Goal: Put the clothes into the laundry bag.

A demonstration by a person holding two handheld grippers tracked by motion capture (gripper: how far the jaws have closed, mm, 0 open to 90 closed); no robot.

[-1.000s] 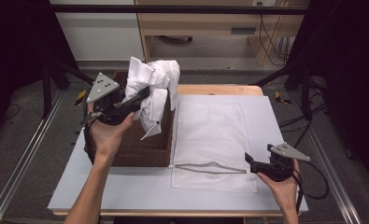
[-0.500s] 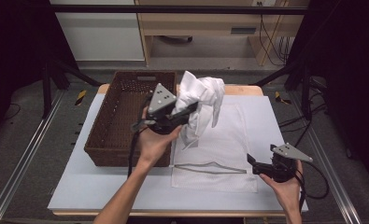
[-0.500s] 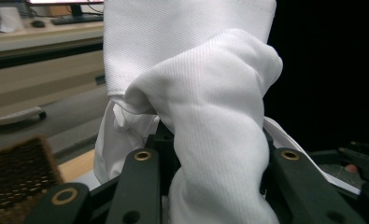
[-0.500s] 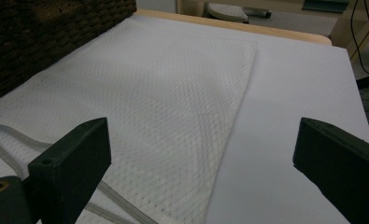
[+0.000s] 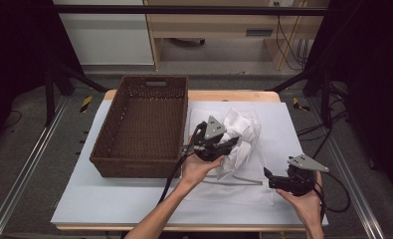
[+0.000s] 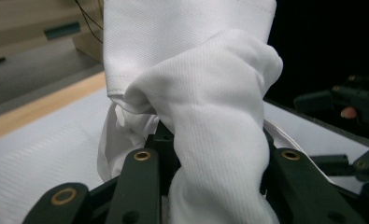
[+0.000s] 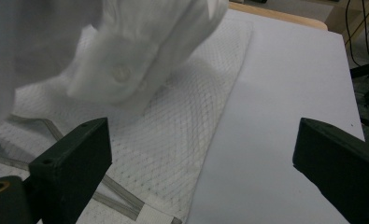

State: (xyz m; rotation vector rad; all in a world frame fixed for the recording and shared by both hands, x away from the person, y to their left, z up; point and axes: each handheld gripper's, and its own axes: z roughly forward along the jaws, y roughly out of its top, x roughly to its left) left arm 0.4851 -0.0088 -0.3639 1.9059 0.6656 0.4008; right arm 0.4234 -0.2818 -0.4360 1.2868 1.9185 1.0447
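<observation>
Worktop (image 5: 109, 199): grey-white sheet over a wooden top; carries everything below.
Basket (image 5: 115, 160): brown wicker, at the left half toward the far edge; nothing in it as far as the high view shows.
Mesh bag (image 5: 244, 194): white, flat, zip strip across it; lies just right of the basket, from near the far edge toward the near edge.
Garment (image 5: 244, 132): white, bunched, looks like a shirt (button and placket in the right tool view (image 7: 126, 74)); hangs over the far half of the mesh bag, lower folds at or just above it, contact not clear.
Left tool (image 5: 229, 142): clenched on a fold of the garment; cloth wraps between both jaws in its own view (image 6: 219, 154). Sits mid-worktop, beside the basket's right wall.
Right tool (image 5: 269, 178): released, jaws wide, nothing between them; near the near-right corner, at the bag's right edge, apart from the garment.
Step (judged): garment carried over the bag, set-down in hand; likely to be bagged.
Next (judged): right tool must take the bag's mouth by the zip and lift it open; left tool then feeds the cloth in before letting go.
Risk: loose folds may snag on the zip.
</observation>
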